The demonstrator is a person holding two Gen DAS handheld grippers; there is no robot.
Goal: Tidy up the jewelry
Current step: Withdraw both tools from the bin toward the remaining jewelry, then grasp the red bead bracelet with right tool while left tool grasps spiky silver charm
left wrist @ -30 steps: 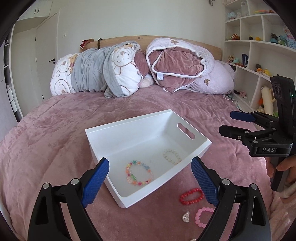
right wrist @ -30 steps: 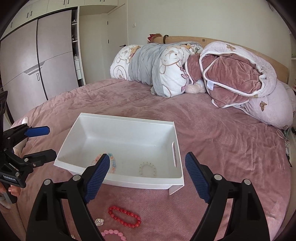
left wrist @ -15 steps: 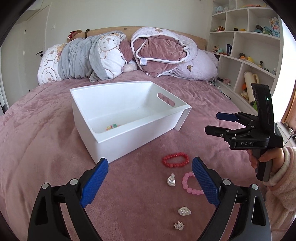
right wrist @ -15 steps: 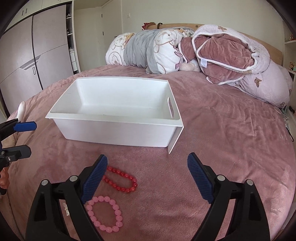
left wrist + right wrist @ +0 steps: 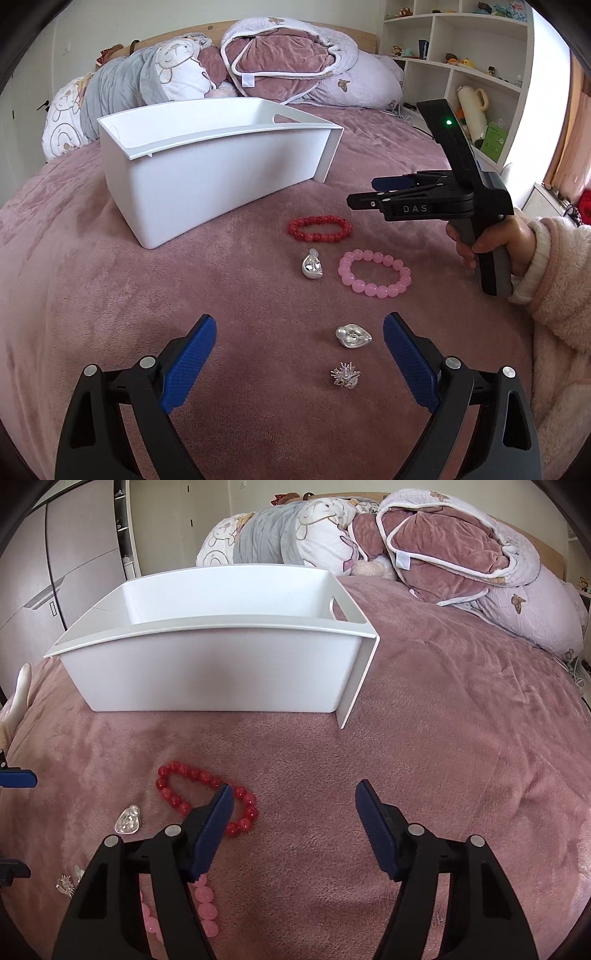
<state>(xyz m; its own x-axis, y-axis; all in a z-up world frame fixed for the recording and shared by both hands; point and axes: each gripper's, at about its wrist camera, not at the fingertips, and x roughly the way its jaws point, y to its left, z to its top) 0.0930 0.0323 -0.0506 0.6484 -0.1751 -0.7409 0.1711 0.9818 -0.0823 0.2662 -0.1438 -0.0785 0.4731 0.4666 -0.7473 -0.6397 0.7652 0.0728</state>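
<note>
A white bin (image 5: 207, 177) stands on the pink bed; it also shows in the right wrist view (image 5: 221, 672). In front of it lie a red bead bracelet (image 5: 319, 229) (image 5: 173, 797), a pink bead bracelet (image 5: 373, 272) (image 5: 205, 904), a silver charm (image 5: 312, 265) (image 5: 127, 819), a second silver charm (image 5: 352, 336) and a spiky silver brooch (image 5: 345, 376) (image 5: 66, 882). My left gripper (image 5: 299, 347) is open, low over the two near charms. My right gripper (image 5: 293, 812) is open beside the red bracelet; it shows from the side in the left wrist view (image 5: 369, 192).
Rolled quilts and pillows (image 5: 258, 62) lie at the headboard behind the bin. White shelves (image 5: 480, 55) with toys stand to the right of the bed. Wardrobe doors (image 5: 55, 572) stand on the left.
Both grippers have pulled back and dropped lower, from above the bin to the jewelry in front of it. The bin's inside is now hidden. Both stay open.
</note>
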